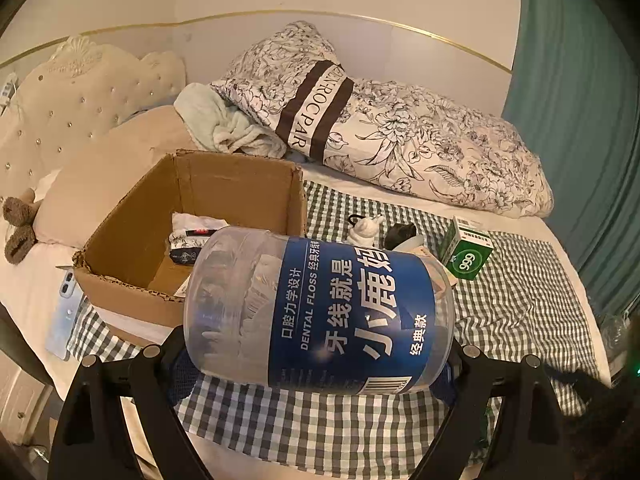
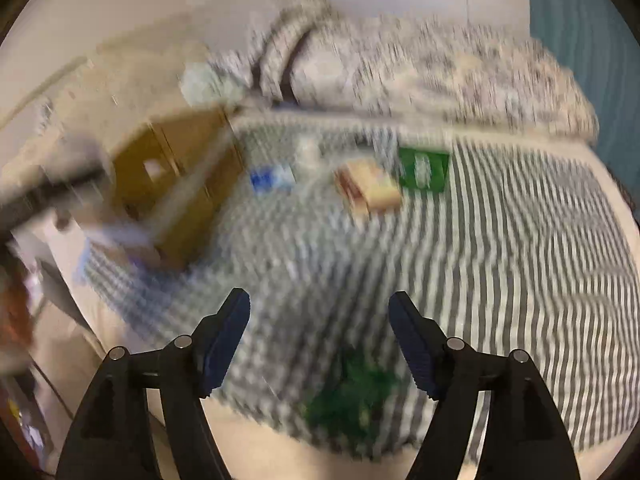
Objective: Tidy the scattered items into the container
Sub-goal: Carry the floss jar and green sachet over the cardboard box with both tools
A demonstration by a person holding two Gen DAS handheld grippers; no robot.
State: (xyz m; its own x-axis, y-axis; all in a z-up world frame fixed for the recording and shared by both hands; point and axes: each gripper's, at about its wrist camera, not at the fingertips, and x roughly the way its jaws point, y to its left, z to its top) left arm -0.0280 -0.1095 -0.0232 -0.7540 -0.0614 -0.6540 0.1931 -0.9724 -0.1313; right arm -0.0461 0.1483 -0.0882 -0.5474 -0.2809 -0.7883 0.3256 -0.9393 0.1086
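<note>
The clear jar (image 1: 320, 312) clamped between the left jaws has a blue label reading "DENTAL FLOSS" among Chinese characters, with a barcode at its lower edge. Beyond the jaws to the right, a green box (image 1: 468, 254) reads "999". Farther back, a pillow (image 1: 384, 128) band reads "ENROCPAR". The right view is too blurred to read.

Dim warm light, fisheye-warped edges — right view motion-blurred
</note>
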